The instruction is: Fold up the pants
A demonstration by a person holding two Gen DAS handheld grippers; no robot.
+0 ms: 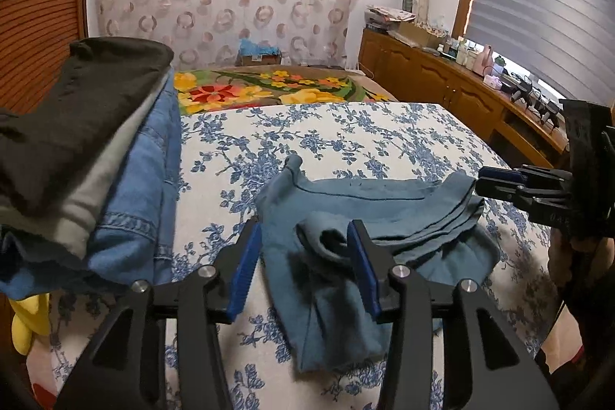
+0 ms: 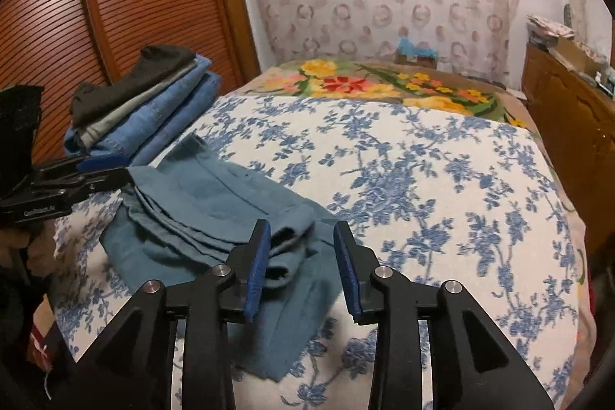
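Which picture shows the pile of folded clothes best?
The right wrist view. There the pile of folded clothes sits whole at the left side of the bed, dark piece on top, jeans below. In the left wrist view the pile is too close, and the picture's edge cuts it off.

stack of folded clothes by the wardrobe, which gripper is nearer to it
Left. The left gripper hovers over the teal pants right beside the stack of folded clothes; the right gripper is at the pants' far end, away from the stack.

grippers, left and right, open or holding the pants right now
left gripper: open, jaws apart over the folded teal fabric pants, not clamped.
right gripper: open, holding nothing.
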